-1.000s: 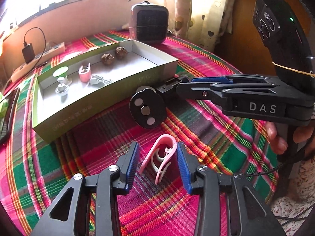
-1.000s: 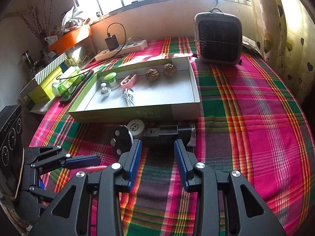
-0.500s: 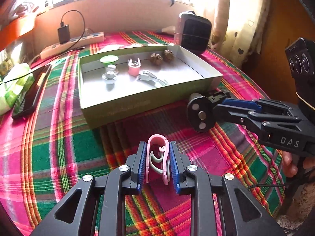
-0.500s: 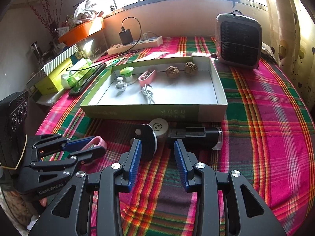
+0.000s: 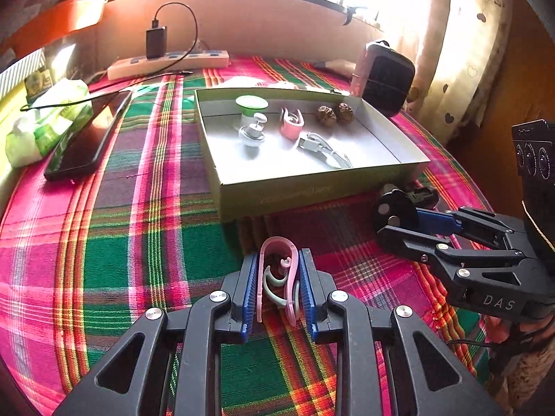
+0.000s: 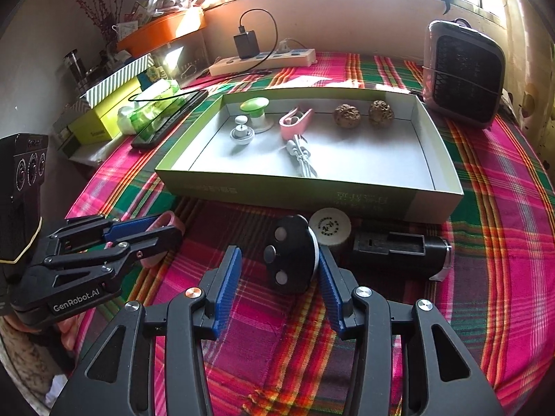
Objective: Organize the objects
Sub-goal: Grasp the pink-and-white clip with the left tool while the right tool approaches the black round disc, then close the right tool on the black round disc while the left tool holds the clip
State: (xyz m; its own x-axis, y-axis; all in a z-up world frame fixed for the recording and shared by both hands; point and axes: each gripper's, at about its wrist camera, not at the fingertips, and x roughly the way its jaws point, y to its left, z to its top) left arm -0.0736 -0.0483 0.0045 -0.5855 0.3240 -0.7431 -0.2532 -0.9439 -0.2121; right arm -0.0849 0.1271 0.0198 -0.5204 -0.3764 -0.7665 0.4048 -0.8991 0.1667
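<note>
On the bench (image 5: 104, 242) with the bright checked cloth, our left gripper (image 5: 277, 289) is squeezed tight on a pink clip (image 5: 277, 260). Both blue pads press the clip's sides, just in front of the green box (image 5: 312, 190).

Our right gripper (image 6: 279, 277) has its fingers wide apart. A round black disc (image 6: 289, 260) stands on its edge between them. The right pad looks like it touches the disc, and the left pad is apart from it. Right behind the disc is a small white round tub (image 6: 329, 227), and beside that lies a black tube thing (image 6: 399, 254). All three sit just in front of the box wall.

Inside the box we see a green-topped knob (image 6: 255, 109), a little white knob (image 6: 241, 131), another pink clip (image 6: 295, 121), a white cable (image 6: 301, 159) and two brown bumpy nuts (image 6: 364, 114).

A dark phone (image 5: 86, 135) lies to the left of the box, and a small heater (image 6: 461, 76) stands at the far right.
</note>
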